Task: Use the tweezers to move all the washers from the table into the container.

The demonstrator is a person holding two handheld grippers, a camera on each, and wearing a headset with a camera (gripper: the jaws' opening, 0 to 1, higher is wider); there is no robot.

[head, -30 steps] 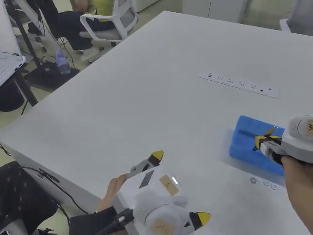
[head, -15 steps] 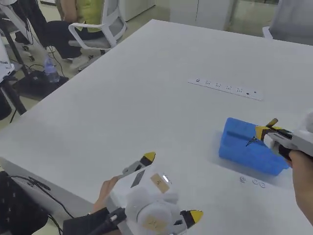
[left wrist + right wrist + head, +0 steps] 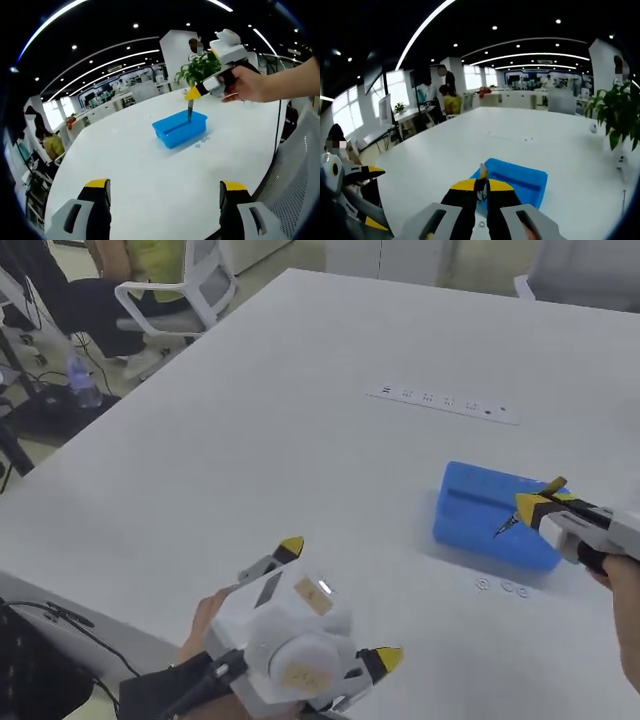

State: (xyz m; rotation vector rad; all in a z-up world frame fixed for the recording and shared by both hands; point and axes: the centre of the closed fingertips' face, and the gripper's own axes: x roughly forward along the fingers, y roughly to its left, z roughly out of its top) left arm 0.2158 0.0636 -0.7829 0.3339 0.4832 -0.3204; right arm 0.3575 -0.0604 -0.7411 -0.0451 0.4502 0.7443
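**Blue container (image 3: pixel 478 510), washers (image 3: pixel 504 587) and two claws on a white desk (image 3: pixel 300 430)**

1. Container: we record an open rectangular tray standing flat on the desk. All places below are given from it.
2. Washers: three small rings lie flat on the desk in a short row. They are just beside the container's long wall on the person's side, and outside it.
3. Tweezers (image 3: pixel 505 526): these are clamped in the right claw (image 3: pixel 538 504), whose jaws are pressed together on them. The tips point down over the container's inside, close to the wall nearest the washers. We cannot tell whether the tips carry a washer.
4. Left claw (image 3: pixel 340 602): the jaws are spread wide with nothing between them. It is well apart from the container, over the desk's edge on the person's side.
5. Power strip (image 3: pixel 443 403): white, it lies flat on the desk beyond the container's far wall.
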